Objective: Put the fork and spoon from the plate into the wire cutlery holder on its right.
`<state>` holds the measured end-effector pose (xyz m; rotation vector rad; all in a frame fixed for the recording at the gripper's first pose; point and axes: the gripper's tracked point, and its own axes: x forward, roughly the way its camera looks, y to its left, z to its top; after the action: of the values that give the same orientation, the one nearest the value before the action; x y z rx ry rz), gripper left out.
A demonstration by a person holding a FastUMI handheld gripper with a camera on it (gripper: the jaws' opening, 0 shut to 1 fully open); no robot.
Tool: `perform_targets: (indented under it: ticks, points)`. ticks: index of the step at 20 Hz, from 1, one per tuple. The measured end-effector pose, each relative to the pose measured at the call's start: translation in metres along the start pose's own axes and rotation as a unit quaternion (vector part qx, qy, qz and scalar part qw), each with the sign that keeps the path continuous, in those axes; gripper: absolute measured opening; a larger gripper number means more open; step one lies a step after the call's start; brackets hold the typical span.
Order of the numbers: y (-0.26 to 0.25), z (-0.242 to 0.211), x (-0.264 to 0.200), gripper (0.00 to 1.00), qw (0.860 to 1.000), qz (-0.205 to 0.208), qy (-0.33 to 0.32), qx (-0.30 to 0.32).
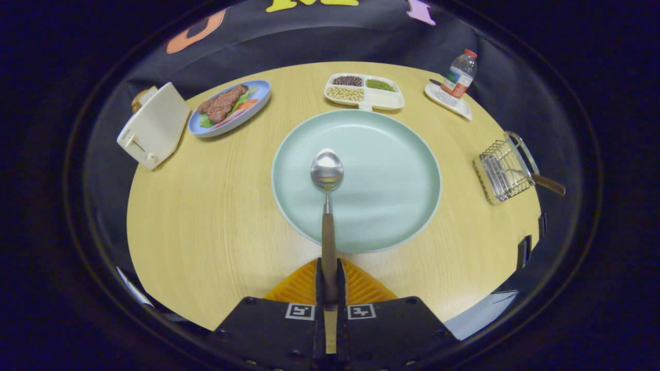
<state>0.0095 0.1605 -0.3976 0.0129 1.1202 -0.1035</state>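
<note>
My gripper (329,270) is shut on the wooden handle of a spoon (327,178), both fingers pressing on it. The spoon points straight ahead, its steel bowl held over the pale green plate (392,175), which lies just beyond the fingers with nothing else on it. The wire cutlery holder (501,171) stands to the right of the plate near the table's edge. A wooden-handled utensil (547,183), probably the fork, sticks out of the holder toward the right.
A white toaster (153,126) stands at the left. A blue plate with meat and vegetables (229,107) lies beyond it. A divided tray of beans (364,91) sits behind the green plate. A bottle (460,73) stands on a small white dish at the far right.
</note>
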Motion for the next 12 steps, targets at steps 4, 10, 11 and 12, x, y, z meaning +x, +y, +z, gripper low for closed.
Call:
perform_targets:
  ticks: [4, 10, 11, 12]
  points:
    - [-0.010, 0.006, -0.017, 0.01, 1.000, 0.017, -0.020, -0.016]
    - [-0.047, 0.018, -0.049, 0.01, 0.998, 0.020, -0.040, -0.038]
    - [-0.054, 0.020, -0.054, 0.01, 0.998, 0.022, -0.043, -0.042]
    - [-0.061, 0.021, -0.058, 0.01, 0.998, 0.024, -0.046, -0.046]
